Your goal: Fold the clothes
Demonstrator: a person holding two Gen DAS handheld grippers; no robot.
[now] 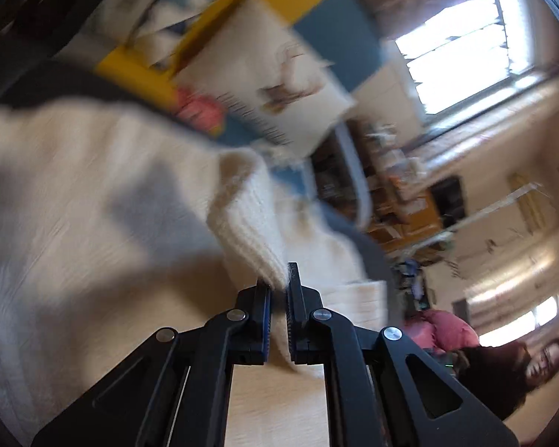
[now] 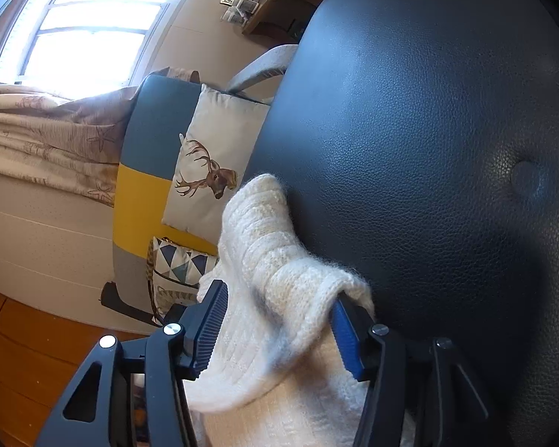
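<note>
Cream ribbed knit sweater [image 2: 264, 260]; fuzzy, bunched

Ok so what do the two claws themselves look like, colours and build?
Both are black plastic linkage frames with round silver pivot bolts. The left claw has narrow black fingers with blue ribbed pads. The right claw shows the same ribbed blue pads. No cables or sleeves are visible.

home living room, sofa [image 2: 141, 171], deer cushion [image 2: 212, 164], curtained window [image 2: 89, 18]
</note>
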